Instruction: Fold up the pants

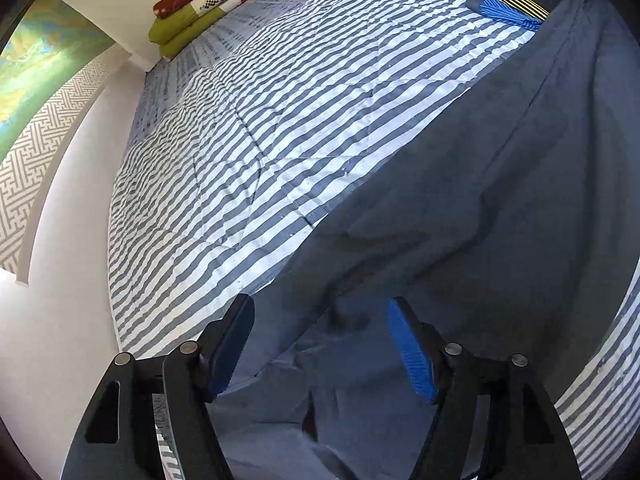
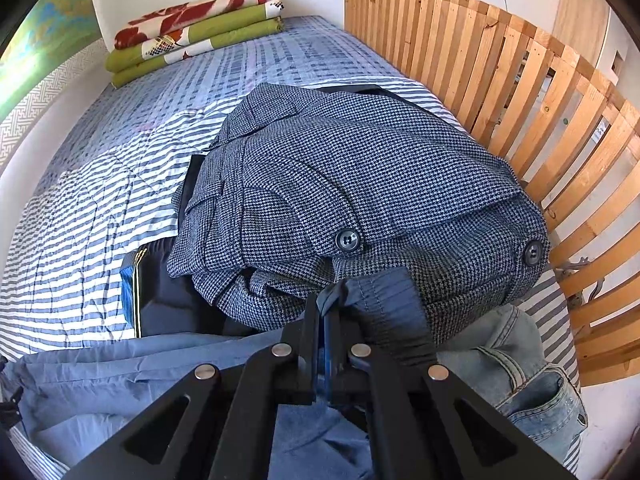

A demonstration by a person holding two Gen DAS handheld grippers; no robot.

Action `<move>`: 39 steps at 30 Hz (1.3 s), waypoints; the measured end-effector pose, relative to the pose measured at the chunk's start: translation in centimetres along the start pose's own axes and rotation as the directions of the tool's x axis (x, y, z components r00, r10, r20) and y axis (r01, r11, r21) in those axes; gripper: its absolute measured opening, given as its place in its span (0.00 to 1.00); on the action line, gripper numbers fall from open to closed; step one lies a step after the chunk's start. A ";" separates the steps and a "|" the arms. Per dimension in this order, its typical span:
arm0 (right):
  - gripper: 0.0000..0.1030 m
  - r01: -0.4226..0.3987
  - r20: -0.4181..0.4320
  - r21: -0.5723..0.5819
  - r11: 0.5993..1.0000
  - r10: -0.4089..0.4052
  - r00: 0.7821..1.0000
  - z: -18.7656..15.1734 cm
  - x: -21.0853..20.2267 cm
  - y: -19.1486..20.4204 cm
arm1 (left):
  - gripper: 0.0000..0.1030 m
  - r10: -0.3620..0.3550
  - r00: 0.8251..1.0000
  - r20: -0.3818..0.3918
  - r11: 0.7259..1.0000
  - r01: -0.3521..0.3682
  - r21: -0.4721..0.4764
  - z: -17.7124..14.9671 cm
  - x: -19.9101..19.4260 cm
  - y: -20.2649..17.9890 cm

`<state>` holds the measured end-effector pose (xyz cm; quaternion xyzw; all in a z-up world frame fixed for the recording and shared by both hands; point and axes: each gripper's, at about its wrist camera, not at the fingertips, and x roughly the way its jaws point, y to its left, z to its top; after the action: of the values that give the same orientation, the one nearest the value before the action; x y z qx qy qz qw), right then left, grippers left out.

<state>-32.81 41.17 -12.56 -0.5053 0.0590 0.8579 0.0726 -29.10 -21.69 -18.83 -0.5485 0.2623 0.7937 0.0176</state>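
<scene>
The blue-grey pants (image 1: 500,200) were spread across the striped bed (image 1: 240,140). The left tongs (image 1: 320,344) were held wide open over them; the right tongs (image 2: 329,312) were clamped on their waistband.

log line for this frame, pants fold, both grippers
step: fold pants | left gripper: open, over blue-grey pants | right gripper: shut on pants waistband | surface: striped bedspread

No readable text, label, brand or number appears in either view; white lettering on the left hand-held gripper (image 1: 320,316) is too cut off to read.
</scene>
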 end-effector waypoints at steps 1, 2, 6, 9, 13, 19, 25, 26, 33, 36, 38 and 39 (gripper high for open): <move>0.01 0.001 0.000 0.000 1.000 -0.001 1.000 0.0 0.1 0.1 | 0.70 -0.006 1.000 -0.013 1.000 0.006 -0.003 0.1 0.5 0.2; 0.01 0.001 0.000 -0.001 1.000 -0.001 1.000 0.0 0.1 0.1 | 0.70 -0.026 0.999 -0.024 1.000 0.026 -0.009 0.2 1.2 0.2; 0.02 0.003 -0.003 -0.007 1.000 -0.003 1.000 0.0 0.3 0.3 | 0.43 -0.085 0.995 -0.055 0.996 0.084 -0.018 0.4 3.2 0.1; 0.02 0.003 -0.002 -0.010 1.000 -0.003 1.000 0.1 0.3 0.4 | 0.04 -0.089 0.992 -0.088 0.995 0.085 -0.048 0.0 4.6 0.3; 0.01 -0.009 0.006 -0.003 1.000 0.009 1.000 -0.1 -0.2 0.2 | 0.03 -0.094 0.995 -0.029 0.993 0.092 -0.073 -0.9 2.8 0.5; 0.02 -0.052 0.043 0.034 0.998 0.051 0.998 -1.0 -3.0 -1.1 | 0.03 -0.042 0.997 0.071 0.987 0.053 -0.152 -3.4 -3.4 2.6; 0.02 -0.152 0.124 0.051 0.987 0.145 0.982 -4.7 -10.0 -2.7 | 0.03 0.005 0.991 0.132 0.974 0.025 -0.223 -8.1 -10.9 3.5; 0.02 -0.167 0.135 0.049 0.985 0.159 0.978 -5.4 -11.2 -2.8 | 0.03 0.019 0.991 0.132 0.973 0.013 -0.231 -8.7 -11.7 3.6; 0.01 -0.160 0.214 -0.004 0.987 0.157 0.964 -6.5 -15.4 -1.9 | 0.03 -0.006 0.999 0.046 0.982 0.014 -0.190 -7.1 -8.7 3.6; 0.02 -0.134 0.165 -0.002 0.991 0.133 0.977 -3.9 -12.1 -0.8 | 0.03 -0.015 1.000 -0.010 0.983 0.013 -0.186 -3.7 -3.2 4.4; 0.01 -0.078 0.106 -0.050 0.996 0.083 0.991 -1.7 -8.5 0.8 | 0.04 -0.037 0.997 -0.069 0.982 0.023 -0.189 -1.6 0.9 4.5; 0.01 -0.039 0.079 -0.069 0.997 0.045 0.996 -0.7 -6.4 1.6 | 0.06 -0.032 0.995 -0.098 0.981 0.013 -0.193 -0.5 2.9 4.4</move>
<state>-29.46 39.10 -7.26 -0.4713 0.0375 0.8803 0.0398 -31.20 -26.49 -19.78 -0.5901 0.1786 0.7863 -0.0397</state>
